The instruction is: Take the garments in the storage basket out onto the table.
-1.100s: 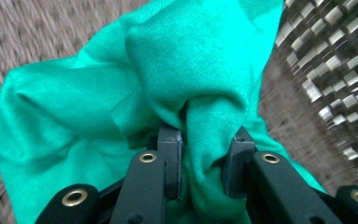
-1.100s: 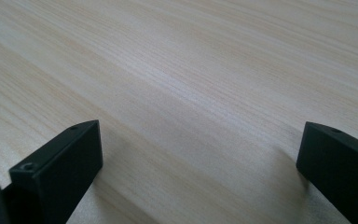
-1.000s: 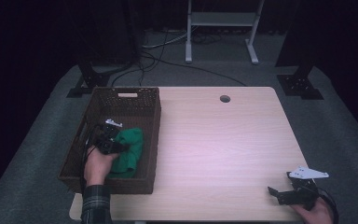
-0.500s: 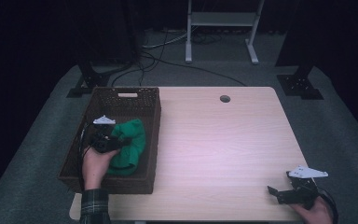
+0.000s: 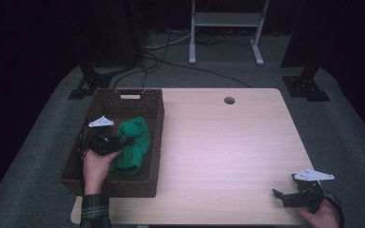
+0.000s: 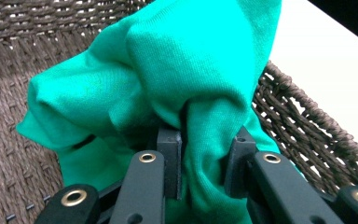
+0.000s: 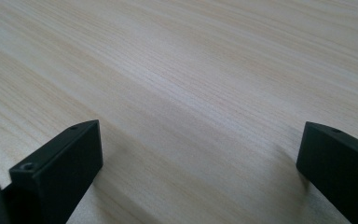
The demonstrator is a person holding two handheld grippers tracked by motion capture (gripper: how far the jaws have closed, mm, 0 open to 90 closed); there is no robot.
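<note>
Green cloth [image 5: 134, 145] in left gripper [image 5: 123, 142] lies lengthwise along basket [image 5: 157, 142].

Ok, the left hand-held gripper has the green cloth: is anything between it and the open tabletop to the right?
Only the basket wall. The left hand-held gripper is shut on the green cloth inside the basket, so the cloth must clear that right-hand rim. Beyond it the table looks bare.
</note>
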